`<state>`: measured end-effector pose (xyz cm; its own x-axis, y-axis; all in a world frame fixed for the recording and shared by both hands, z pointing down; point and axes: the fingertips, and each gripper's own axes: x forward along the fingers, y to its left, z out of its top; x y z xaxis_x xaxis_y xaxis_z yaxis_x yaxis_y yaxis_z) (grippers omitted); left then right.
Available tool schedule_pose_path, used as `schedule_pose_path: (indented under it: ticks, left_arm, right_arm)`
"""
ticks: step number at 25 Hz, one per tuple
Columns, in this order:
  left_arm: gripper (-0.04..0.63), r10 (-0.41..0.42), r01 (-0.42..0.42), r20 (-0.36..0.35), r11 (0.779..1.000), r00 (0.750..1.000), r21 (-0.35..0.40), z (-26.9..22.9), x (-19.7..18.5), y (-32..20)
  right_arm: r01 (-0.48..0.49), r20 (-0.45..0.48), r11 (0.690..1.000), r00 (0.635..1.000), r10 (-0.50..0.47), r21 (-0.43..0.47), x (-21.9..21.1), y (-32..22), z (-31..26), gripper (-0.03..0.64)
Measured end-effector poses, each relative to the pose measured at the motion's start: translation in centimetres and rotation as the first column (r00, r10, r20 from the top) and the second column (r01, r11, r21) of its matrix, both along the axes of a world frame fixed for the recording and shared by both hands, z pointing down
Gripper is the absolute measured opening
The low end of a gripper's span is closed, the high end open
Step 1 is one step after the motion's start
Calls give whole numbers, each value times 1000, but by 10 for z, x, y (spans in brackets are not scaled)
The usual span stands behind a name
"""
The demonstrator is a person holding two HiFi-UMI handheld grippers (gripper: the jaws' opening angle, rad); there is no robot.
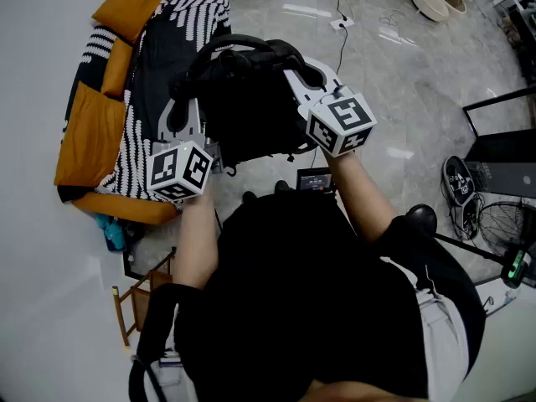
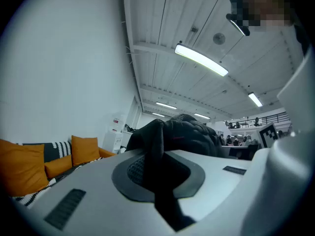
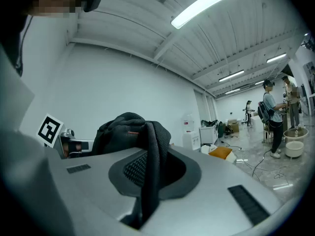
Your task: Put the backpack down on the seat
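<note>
Matt black cloth backpack [image 1: 251, 111], mesh strap [image 3: 151, 166]; glossy stone-look floor [image 1: 402, 82]

Head view steeply downward; both gripper views close along jaws, ceilingward; backpack [image 1: 251, 107] common to all.

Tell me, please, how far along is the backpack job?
Done: the left gripper and right gripper are each shut on a black mesh strap, so the black fabric backpack is lifted. In hand: it hangs between them beside the orange sofa. Left: carry it over the striped seat, lower it, release.
</note>
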<state>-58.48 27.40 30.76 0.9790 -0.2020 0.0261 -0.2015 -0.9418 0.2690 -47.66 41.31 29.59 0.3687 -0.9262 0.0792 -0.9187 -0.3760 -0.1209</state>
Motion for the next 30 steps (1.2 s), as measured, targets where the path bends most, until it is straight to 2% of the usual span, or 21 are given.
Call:
schedule_pose_path:
  ticks: [5,18,30]
  left_arm:
    - [32,-10,10,8,999,1000,51,-13,-7,-1]
    - [32,-33,33,2,992,999,119,-40,-13,2]
    - [32,-19,16,38,997,999,74,-29,15,14]
  right_arm:
    - [26,7,1000,1000,-27,17,-4,-2,-2,43]
    - [68,-36,997,997,-67,38,5,-12,-21,44]
    - [112,-11,993,994,-112,36,33,2,-14,44]
